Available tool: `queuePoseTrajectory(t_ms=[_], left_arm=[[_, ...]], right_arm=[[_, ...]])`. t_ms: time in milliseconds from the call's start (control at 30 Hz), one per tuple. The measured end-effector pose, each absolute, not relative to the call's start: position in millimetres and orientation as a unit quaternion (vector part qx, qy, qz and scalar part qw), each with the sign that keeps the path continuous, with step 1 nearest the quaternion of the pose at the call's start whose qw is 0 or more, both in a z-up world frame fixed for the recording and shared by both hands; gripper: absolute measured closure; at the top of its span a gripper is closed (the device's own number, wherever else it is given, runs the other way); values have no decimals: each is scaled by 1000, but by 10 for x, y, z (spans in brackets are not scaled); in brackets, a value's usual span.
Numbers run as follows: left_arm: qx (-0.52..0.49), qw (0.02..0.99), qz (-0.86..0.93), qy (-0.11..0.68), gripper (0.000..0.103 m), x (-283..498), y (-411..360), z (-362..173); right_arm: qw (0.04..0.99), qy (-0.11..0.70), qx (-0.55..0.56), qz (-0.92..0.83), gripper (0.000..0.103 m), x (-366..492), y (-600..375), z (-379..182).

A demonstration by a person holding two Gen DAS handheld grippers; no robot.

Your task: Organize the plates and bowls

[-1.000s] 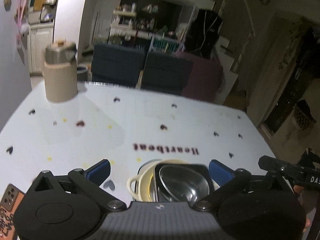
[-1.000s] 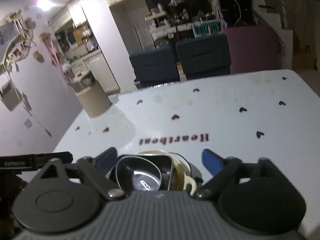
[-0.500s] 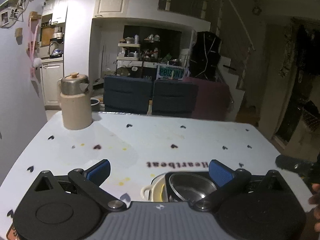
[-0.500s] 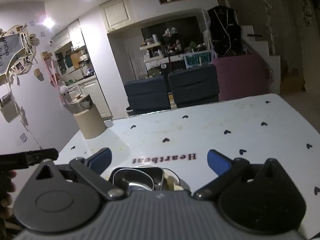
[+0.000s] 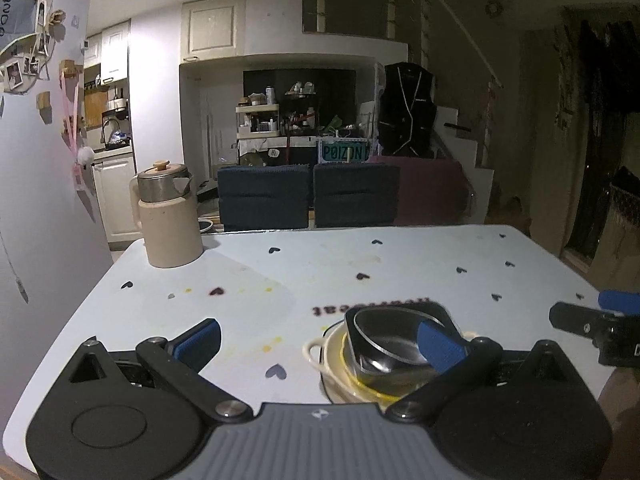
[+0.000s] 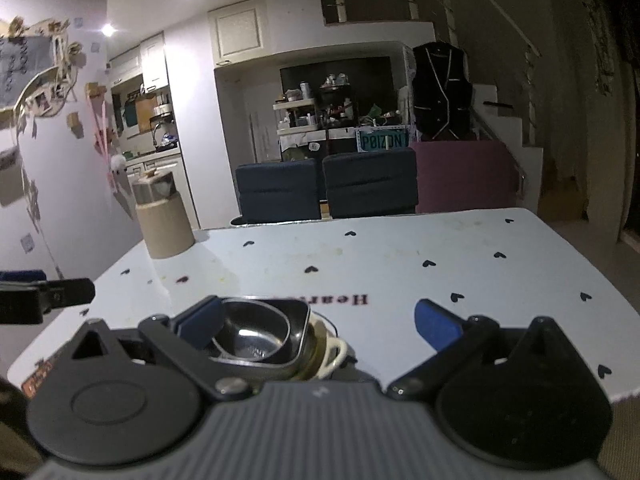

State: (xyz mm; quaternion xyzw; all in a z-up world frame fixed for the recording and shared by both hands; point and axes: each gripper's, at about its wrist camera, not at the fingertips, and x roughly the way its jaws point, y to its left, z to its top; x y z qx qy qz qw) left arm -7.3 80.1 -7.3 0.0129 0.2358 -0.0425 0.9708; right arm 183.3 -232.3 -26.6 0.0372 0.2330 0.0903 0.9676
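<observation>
A stack stands on the white table (image 5: 400, 264) near its front edge. It is made of a cream dish with handles (image 5: 330, 356), a dark square dish (image 5: 400, 307) in it, and a steel bowl (image 5: 386, 342) on top. My left gripper (image 5: 318, 342) hovers open and holds nothing; its right finger crosses in front of the stack. In the right wrist view the steel bowl (image 6: 252, 340), the dark square dish (image 6: 299, 320) and the cream dish (image 6: 334, 354) sit behind the left finger of my open right gripper (image 6: 320, 326). Each gripper shows at the edge of the other's view.
A beige jug with a steel lid (image 5: 170, 220) stands at the table's far left corner. Two dark blue chairs (image 5: 308, 196) and a maroon sofa (image 5: 432, 190) line the far side. A grey wall runs along the left. A hand shows at the lower right (image 5: 620, 408).
Both grippers have drawn back and tilted up from looking down at the stack. The stack has shifted from between the fingers to behind one finger in each view. It has not moved on the table.
</observation>
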Motion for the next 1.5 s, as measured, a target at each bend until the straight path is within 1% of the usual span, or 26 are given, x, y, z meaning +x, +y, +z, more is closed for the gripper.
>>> queuePoseTrajectory(t_ms=[367,600,1500], left_arm=[[43,968,-29,245,0,-232,743,-273],[34,966,-23,255,0,-244,777,-347],[34,965,-30,259,0,-257,742,-367]], right_arm=[[971,225,6,79,0,1633,-2294,-380],[972,222,-8,76,0,1608,-2294,-409],[970,229,-23,78,0,1585,-2366,-461]])
